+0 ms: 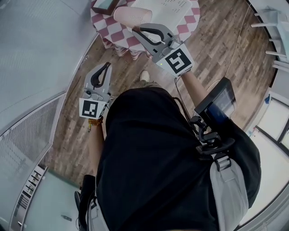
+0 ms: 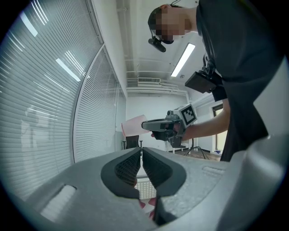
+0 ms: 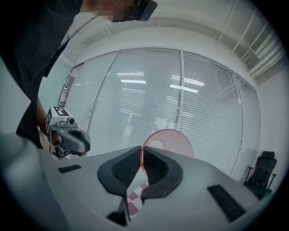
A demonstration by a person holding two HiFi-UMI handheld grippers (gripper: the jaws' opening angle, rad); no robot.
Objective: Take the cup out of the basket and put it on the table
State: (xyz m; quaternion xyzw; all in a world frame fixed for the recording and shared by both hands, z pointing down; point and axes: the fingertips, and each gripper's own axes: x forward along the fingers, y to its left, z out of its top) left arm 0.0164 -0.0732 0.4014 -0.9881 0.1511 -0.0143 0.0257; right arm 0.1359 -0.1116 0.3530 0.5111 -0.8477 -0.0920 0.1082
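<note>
The pink cup (image 1: 130, 16) hangs in the air over the edge of the checkered table (image 1: 118, 35), lying on its side. My right gripper (image 1: 141, 30) is shut on its rim. In the right gripper view the cup's (image 3: 174, 142) open mouth faces the camera, and its thin rim runs between the pads at the right gripper (image 3: 141, 152). The white basket (image 1: 171, 6) stands on the table just past the cup. My left gripper (image 1: 106, 66) is lower and to the left, over the wood floor, shut with nothing between its pads. In the left gripper view the cup (image 2: 132, 125) shows beyond the left gripper (image 2: 141, 152).
A teal box in a brown tray (image 1: 104, 4) sits at the table's far left. A glass wall with blinds (image 1: 31, 131) runs close along the left. A dark office chair (image 3: 263, 169) stands off to the right. A cable (image 1: 237, 40) lies on the floor.
</note>
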